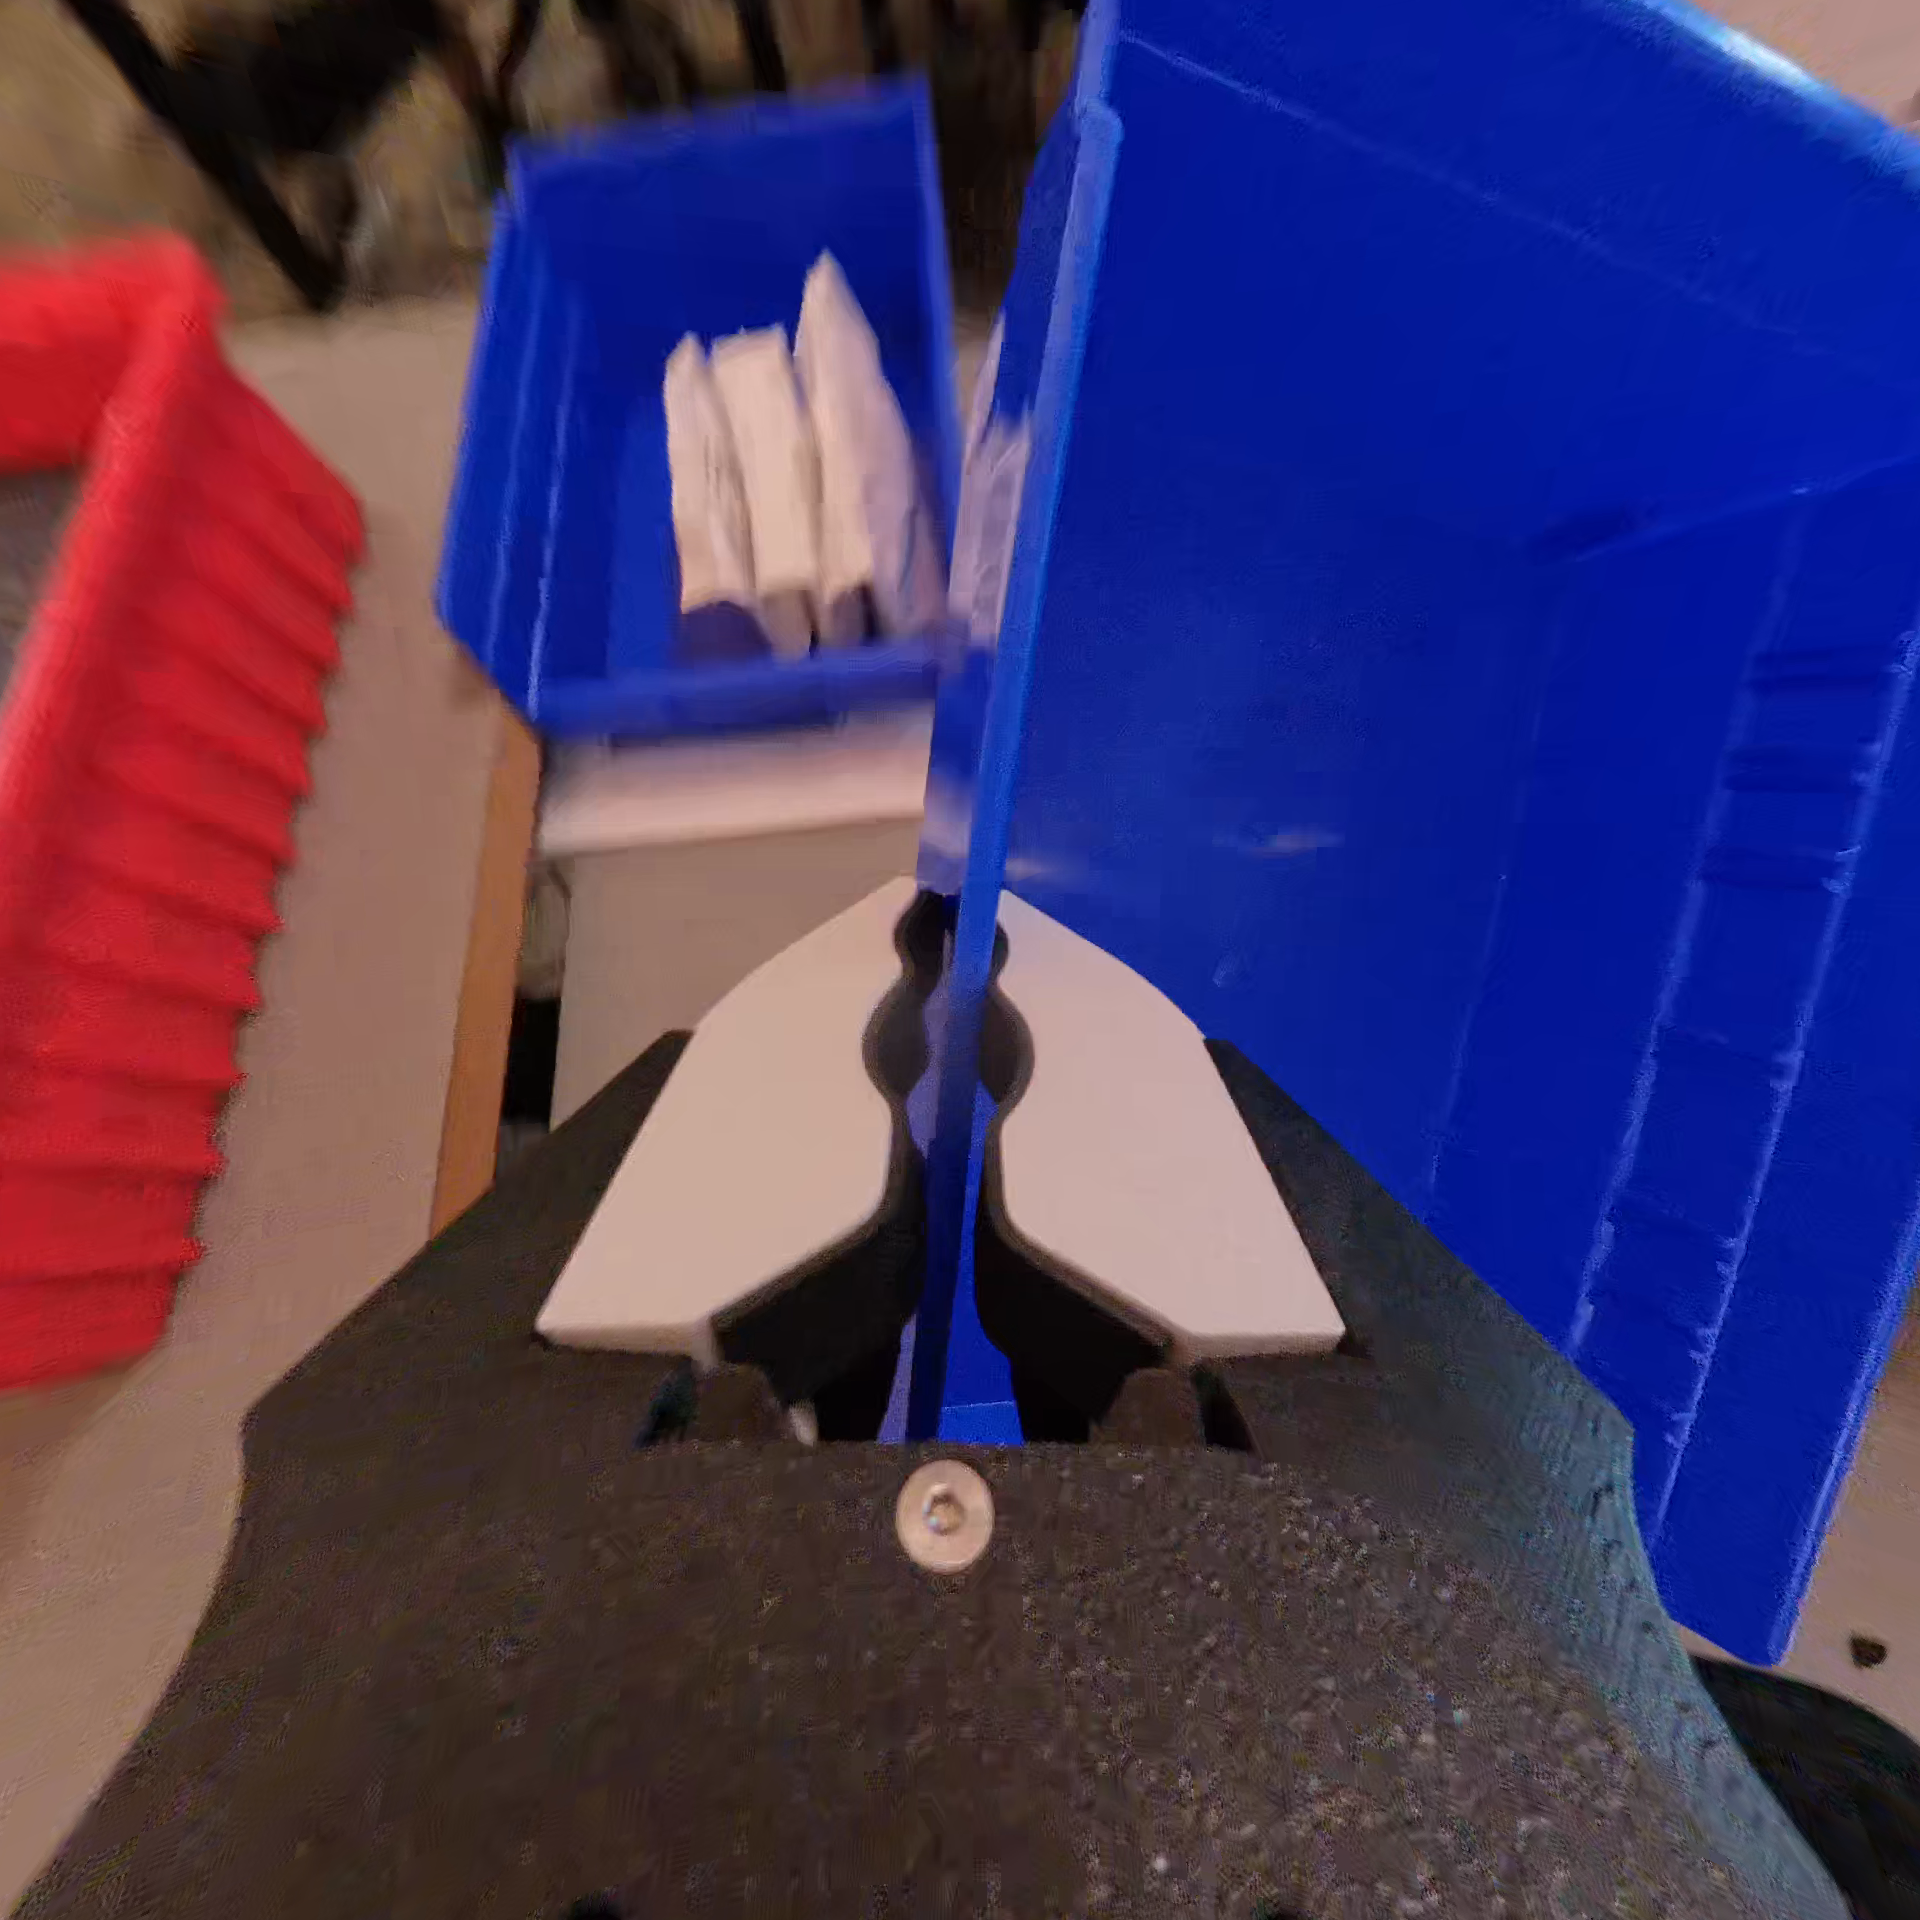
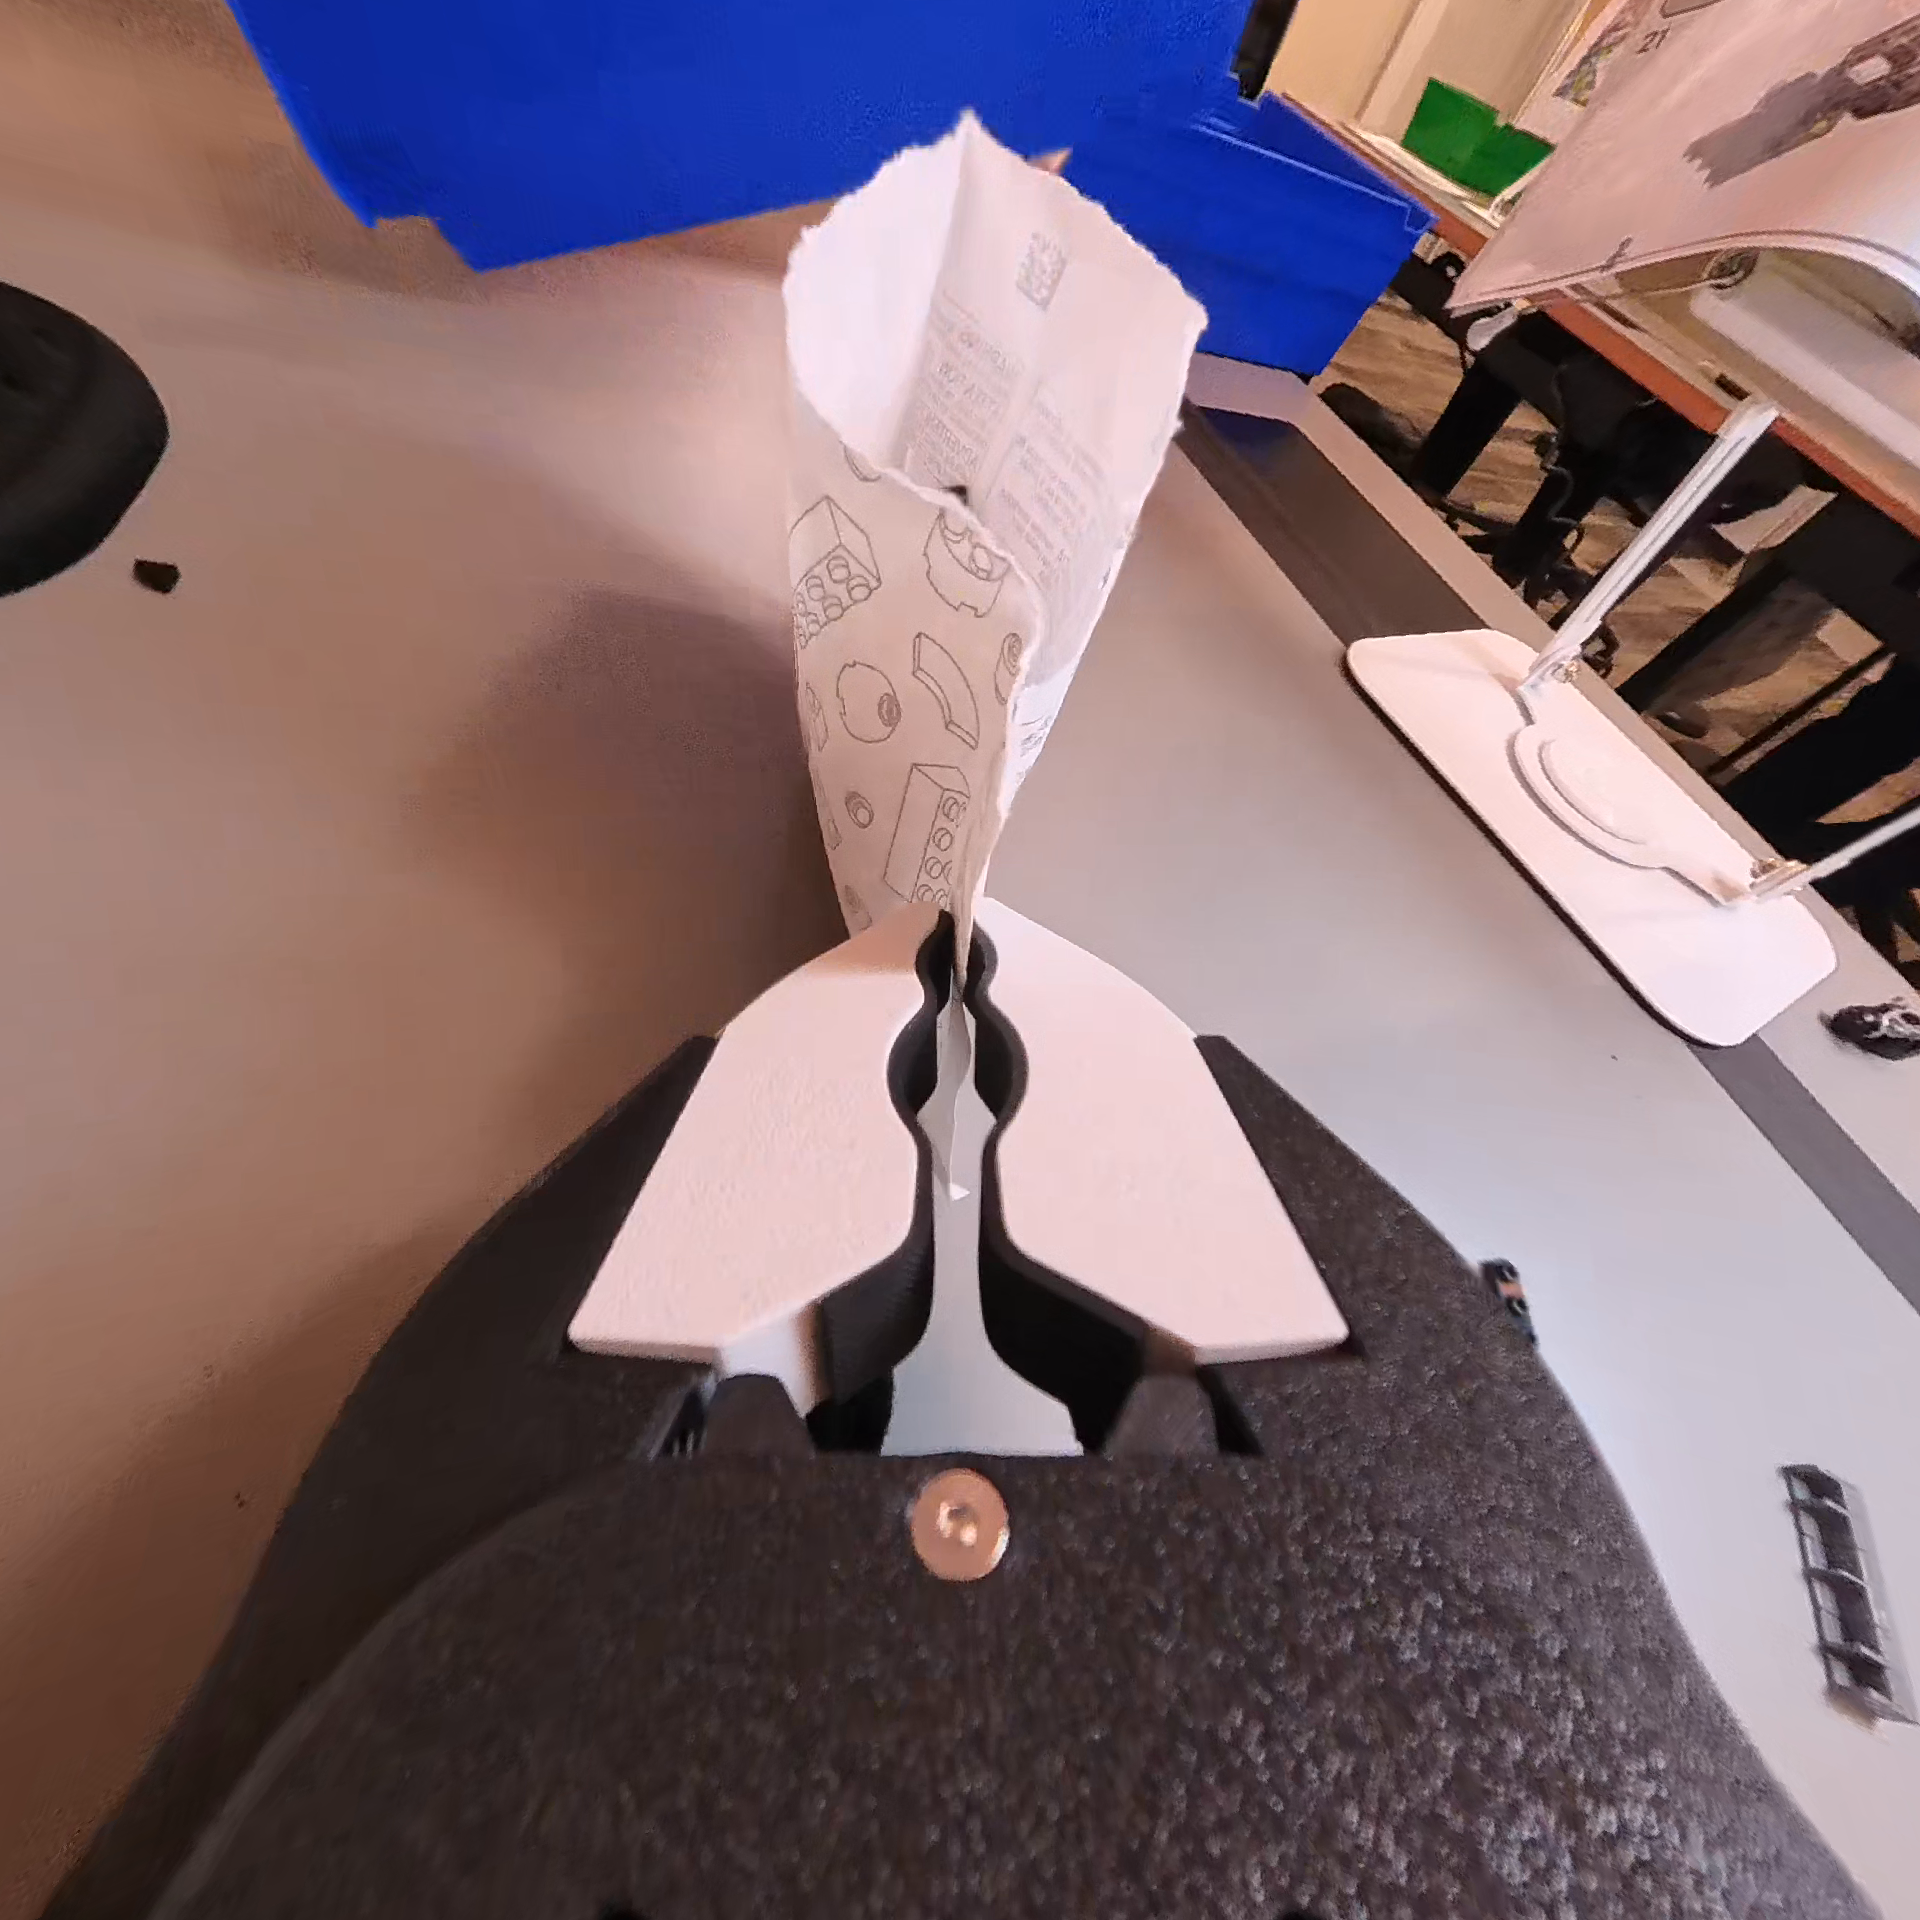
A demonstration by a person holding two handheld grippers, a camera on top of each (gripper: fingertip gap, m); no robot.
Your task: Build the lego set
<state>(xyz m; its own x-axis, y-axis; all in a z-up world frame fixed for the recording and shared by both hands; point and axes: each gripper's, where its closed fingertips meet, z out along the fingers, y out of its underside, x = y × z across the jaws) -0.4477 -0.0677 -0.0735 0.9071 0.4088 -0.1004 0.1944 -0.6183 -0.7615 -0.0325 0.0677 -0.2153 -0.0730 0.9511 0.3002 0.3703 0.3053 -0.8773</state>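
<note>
Up close, left gripper (image 1: 951,935) clamped on the thin side wall of a blue bin (image 1: 1455,727), white fingers (image 1: 769,1132) pressed to either face of that wall, bin lifted and tilted so its open inside faces right of the claw. Beyond the fingertips, a second blue bin (image 1: 582,436) on a pale table (image 1: 727,790), loaded with white paper bags (image 1: 790,468) standing on edge, side by side. Off to the left, a red ribbed crate (image 1: 177,831), blurred. Farther back, dark table legs, too smeared to make out.

Likewise close in, right gripper (image 2: 956,940) pinched narrow on the crumpled bottom of a torn white paper bag (image 2: 935,623), printed with outline drawings of bricks, mouth gaping away from the camera. Underneath, grey tabletop (image 2: 416,831) with a small dark crumb (image 2: 156,574) at left. To the right, a white flat stand base (image 2: 1579,831) on the same table, and a small black ribbed piece (image 2: 1839,1600) near the gripper body. Past the bag, blue bin underside (image 2: 675,104) overhead and another blue bin (image 2: 1288,249) just behind.
</note>
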